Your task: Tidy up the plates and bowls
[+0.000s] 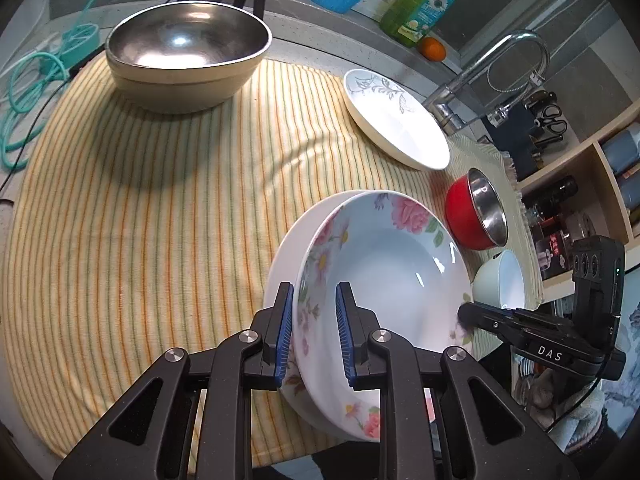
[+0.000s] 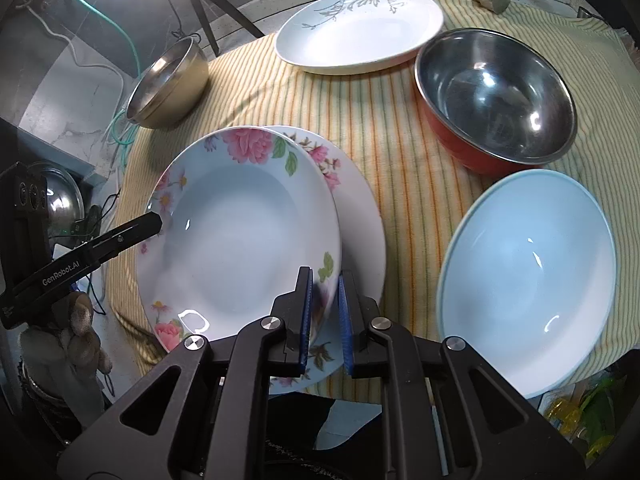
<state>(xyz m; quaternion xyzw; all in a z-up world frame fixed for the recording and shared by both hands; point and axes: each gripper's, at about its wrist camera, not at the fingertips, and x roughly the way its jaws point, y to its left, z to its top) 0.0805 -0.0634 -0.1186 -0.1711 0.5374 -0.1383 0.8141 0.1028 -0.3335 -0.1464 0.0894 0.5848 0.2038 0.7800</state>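
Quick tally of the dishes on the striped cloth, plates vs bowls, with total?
Plates: 3 — pink-rose floral plate gripped by both grippers, second floral plate under it, white plate with grey leaf print
Bowls: 3 — large steel bowl with beige outside, red-outside steel bowl, pale blue bowl
Total: 6

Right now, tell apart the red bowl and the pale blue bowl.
The red bowl is red outside with a shiny steel inside; the pale blue bowl is glossy pale blue with a white inside. The red bowl is deeper with steeper walls; the pale blue bowl is wider and shallower. Both are empty and rest on the striped cloth.
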